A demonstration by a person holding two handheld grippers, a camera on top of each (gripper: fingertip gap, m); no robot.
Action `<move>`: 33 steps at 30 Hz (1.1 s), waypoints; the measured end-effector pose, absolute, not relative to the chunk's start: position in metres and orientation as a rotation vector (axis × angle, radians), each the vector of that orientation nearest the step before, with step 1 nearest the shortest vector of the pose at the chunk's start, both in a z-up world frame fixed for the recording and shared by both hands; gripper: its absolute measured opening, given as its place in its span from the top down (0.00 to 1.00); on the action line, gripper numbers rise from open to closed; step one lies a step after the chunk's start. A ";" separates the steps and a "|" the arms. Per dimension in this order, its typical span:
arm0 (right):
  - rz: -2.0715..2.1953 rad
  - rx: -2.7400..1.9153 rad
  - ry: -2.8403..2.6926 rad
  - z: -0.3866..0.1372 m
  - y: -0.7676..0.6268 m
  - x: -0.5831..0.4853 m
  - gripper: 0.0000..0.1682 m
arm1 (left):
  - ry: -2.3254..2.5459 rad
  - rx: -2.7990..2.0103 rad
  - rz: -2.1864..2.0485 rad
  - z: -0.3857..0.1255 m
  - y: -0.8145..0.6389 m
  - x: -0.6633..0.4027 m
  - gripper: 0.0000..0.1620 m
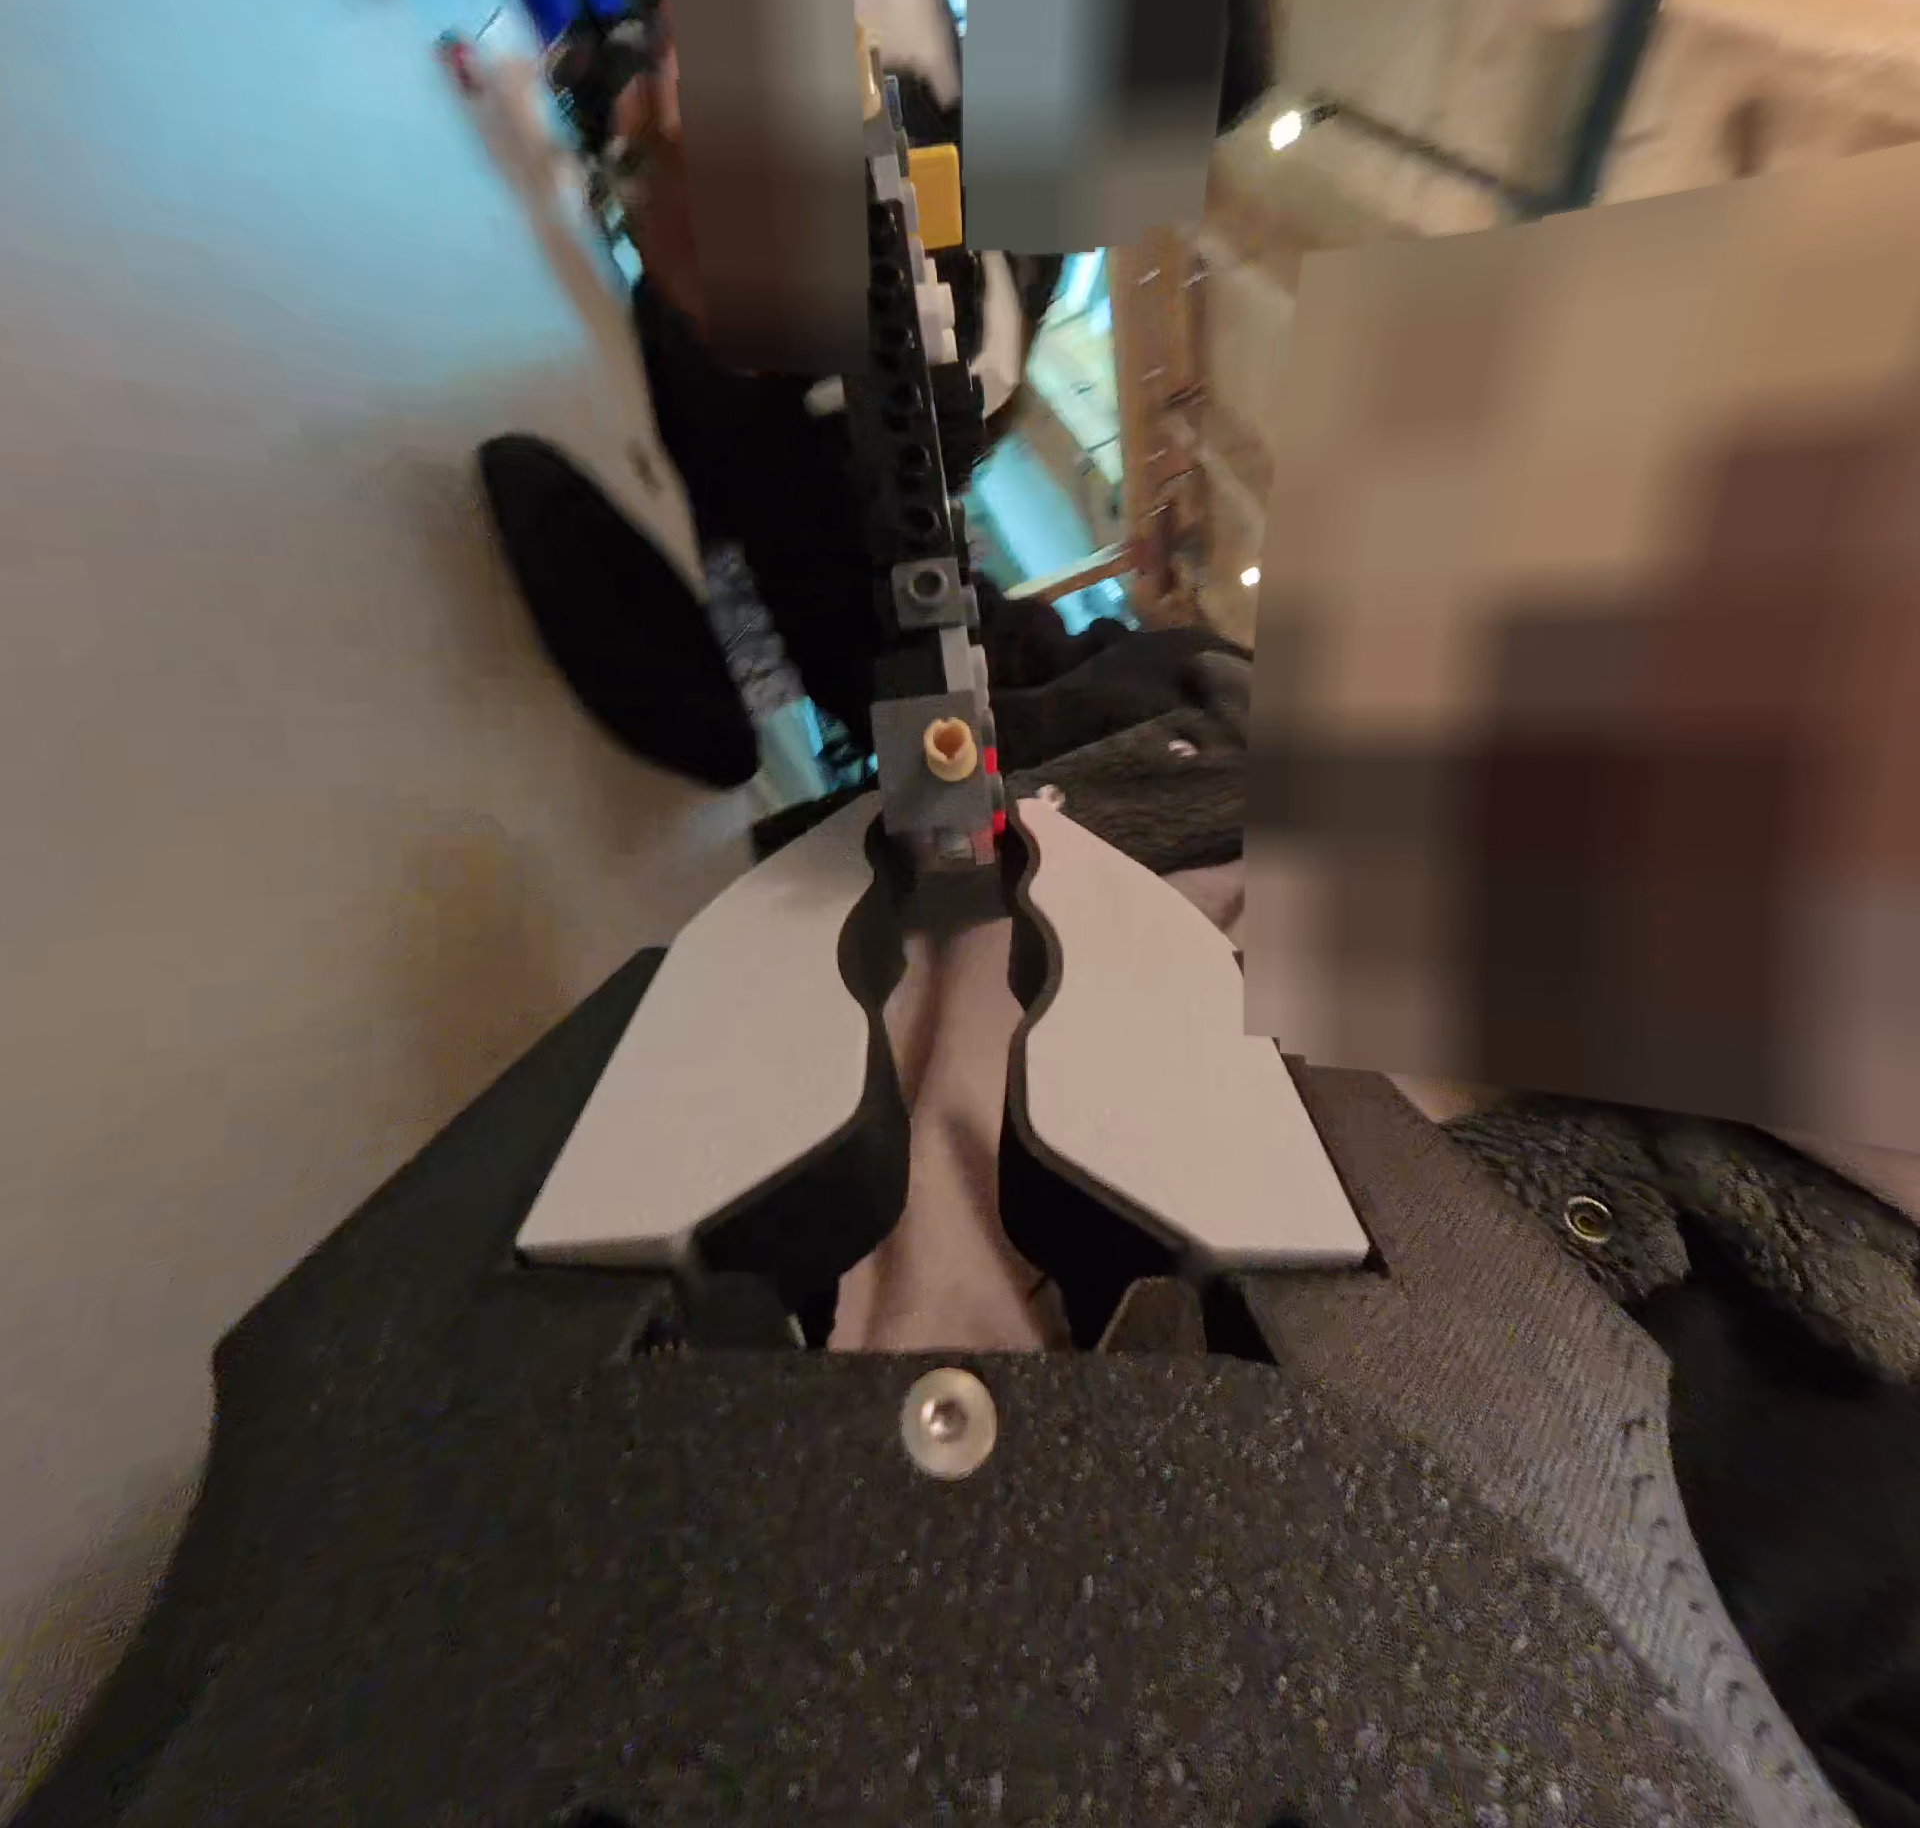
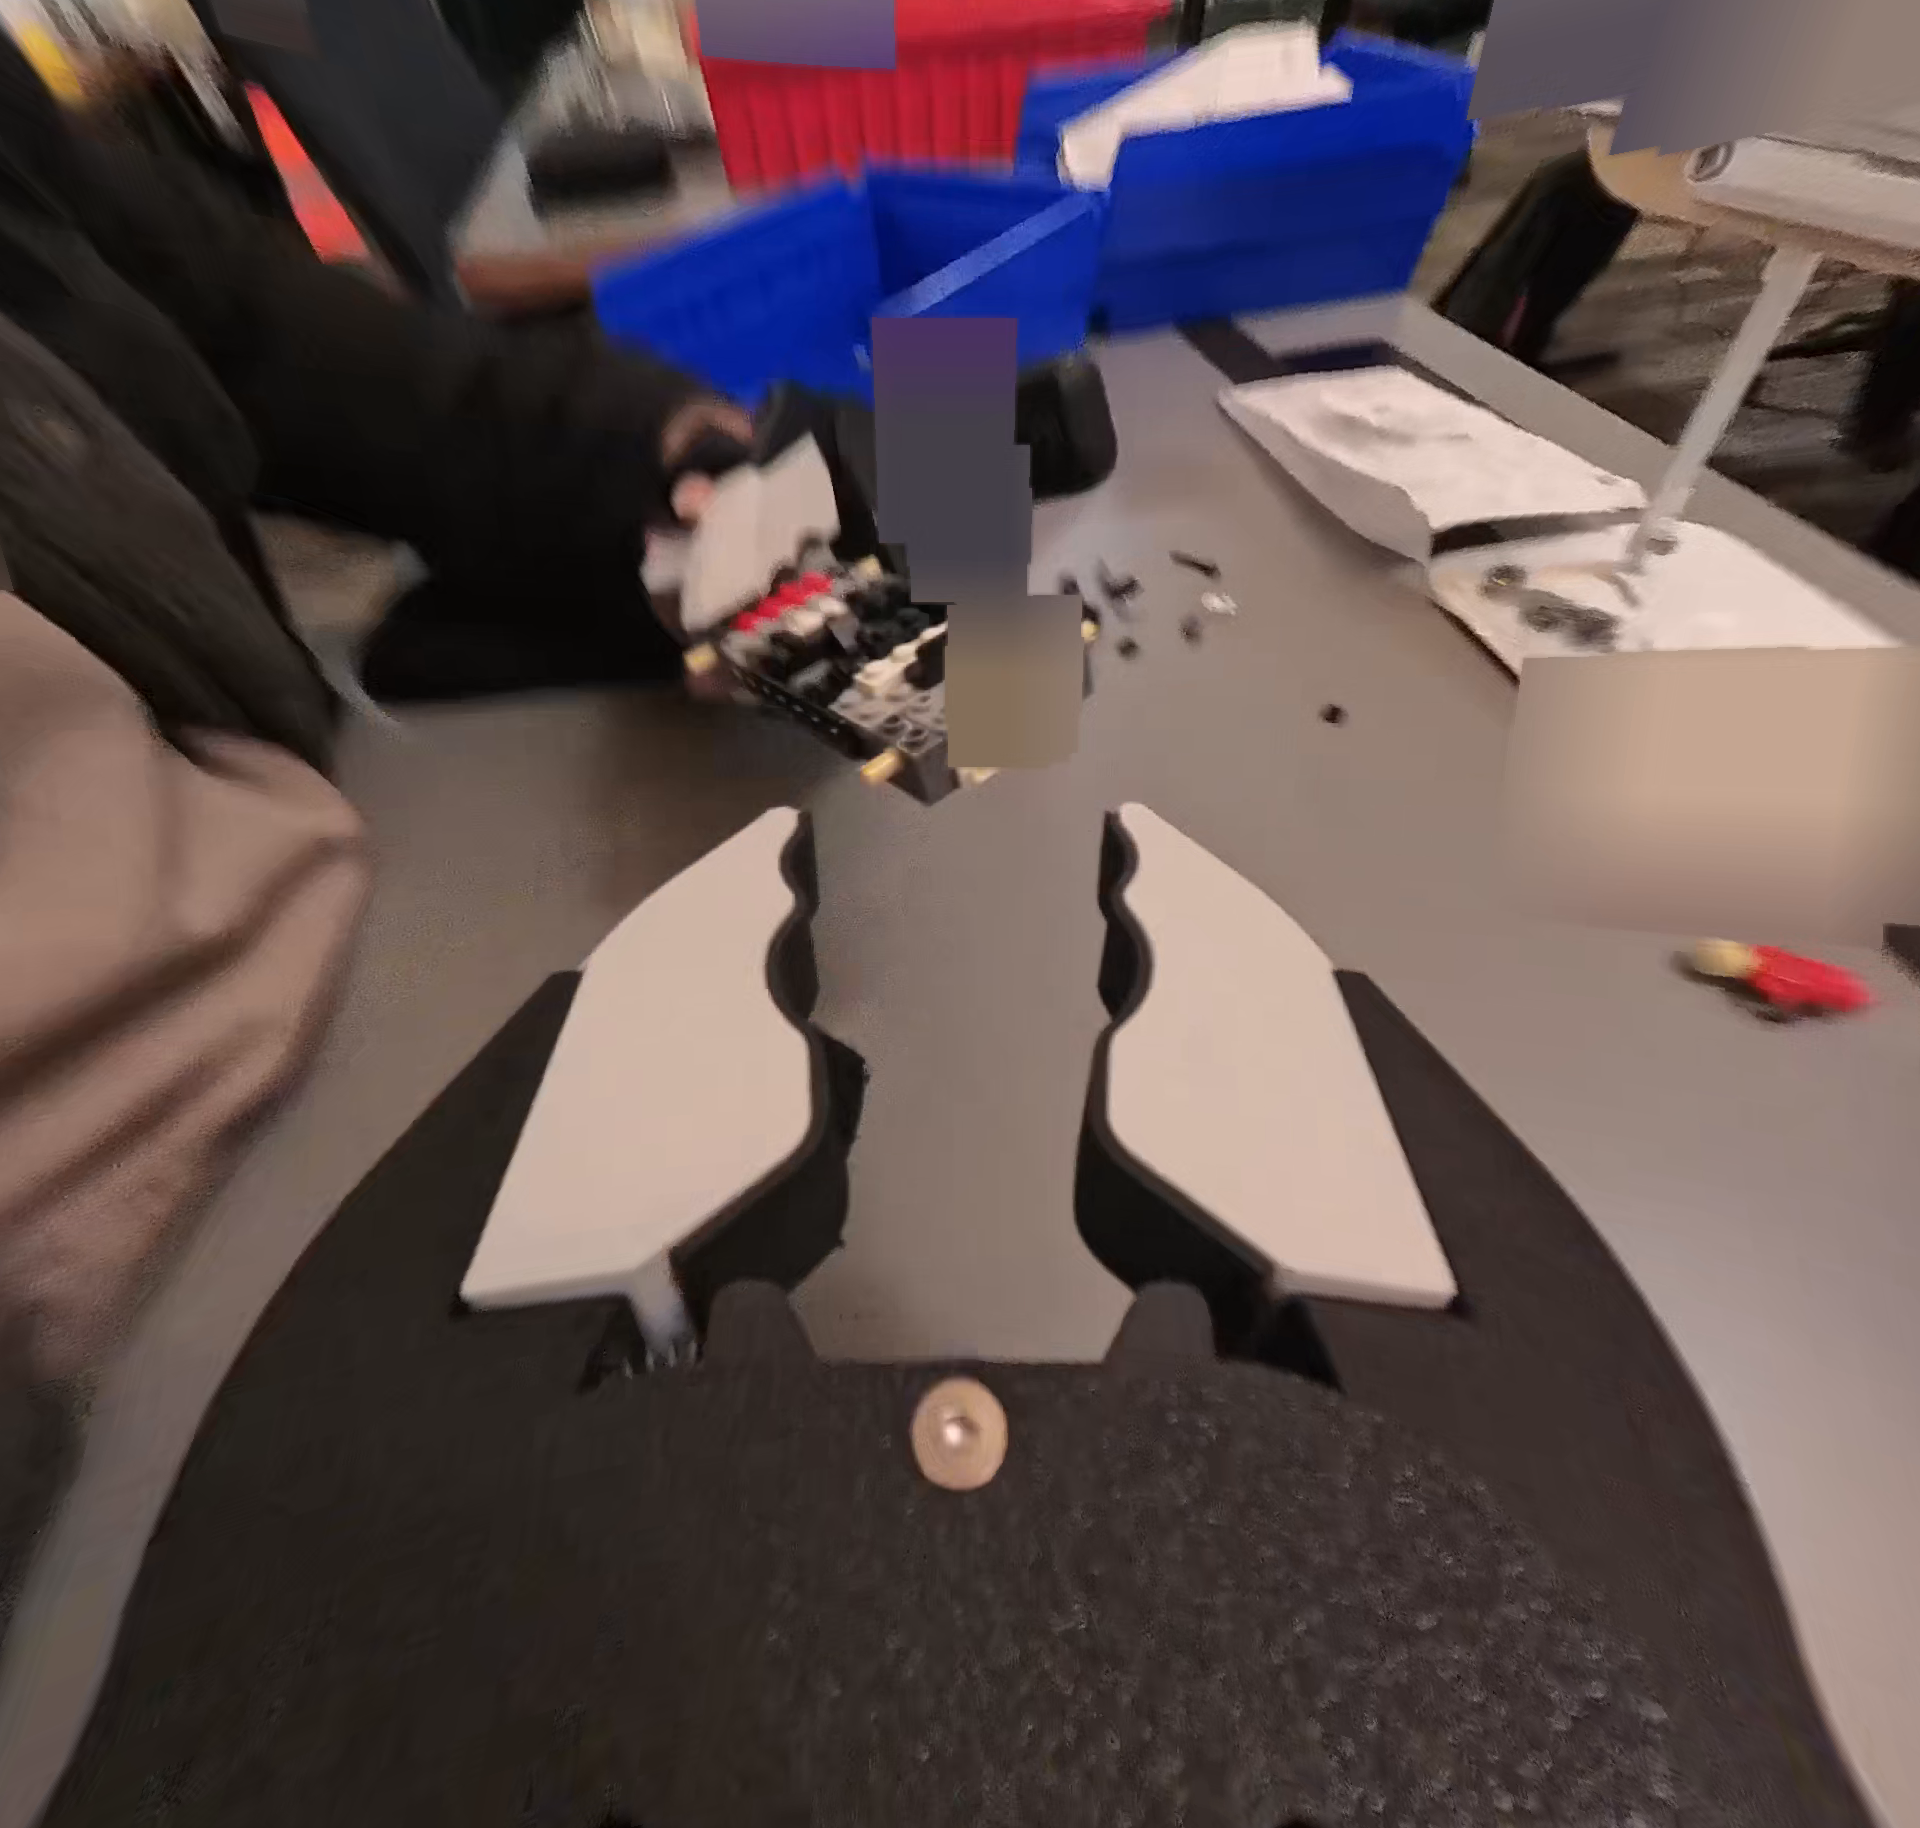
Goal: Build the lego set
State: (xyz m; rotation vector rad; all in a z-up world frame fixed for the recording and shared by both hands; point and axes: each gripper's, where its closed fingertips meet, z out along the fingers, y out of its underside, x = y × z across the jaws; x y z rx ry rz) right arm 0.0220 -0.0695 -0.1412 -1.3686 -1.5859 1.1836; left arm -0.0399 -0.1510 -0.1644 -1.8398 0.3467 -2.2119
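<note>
- The grey counter (image 2: 1299, 1103) carries everything in the right wrist view; the right gripper (image 2: 956, 822) hovers low over a bare stretch of it, jaws spread wide with nothing between them.
- At the far edge stand blue bins (image 2: 1247, 209), one with white paper or bags poking out, and behind them a red bin (image 2: 935, 95); their other contents are too blurred to tell.
- Two white bags (image 2: 1434, 469) lie on the counter's right side; the nearer one seems to have small dark round parts on it.
- The lego build (image 1: 925, 490), a long black-and-grey beam assembly with white, yellow and red pieces, is lifted off the counter, and the left gripper (image 1: 940, 843) is clenched on its grey end block, just below a tan pin (image 1: 949, 745).
- Loose dark pieces (image 2: 1143, 599) are scattered just beyond the build, and a red piece (image 2: 1797, 989) lies well apart at the right.
- To do this step well, I judge the left gripper should hold the build steady and square while the right one picks a single loose piece cleanly, gripping its sides so the studs stay free for pressing on.
</note>
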 end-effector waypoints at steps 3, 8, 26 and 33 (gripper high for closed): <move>0.814 -1.265 -1.883 -0.157 -0.067 0.016 0.57 | 0.360 -2.013 -2.162 -0.183 -0.141 -0.039 0.90; 0.339 -1.037 -2.390 -0.202 -0.074 -0.008 0.47 | 0.389 -2.150 -2.114 -0.202 -0.133 -0.029 0.90; 0.342 -1.234 -2.762 -0.283 -0.059 -0.042 0.61 | 0.592 -1.858 -0.553 -0.195 -0.091 -0.116 0.70; 0.449 -1.303 -2.663 -0.281 -0.063 -0.044 0.56 | 0.455 -1.810 -0.517 -0.192 -0.082 -0.140 0.92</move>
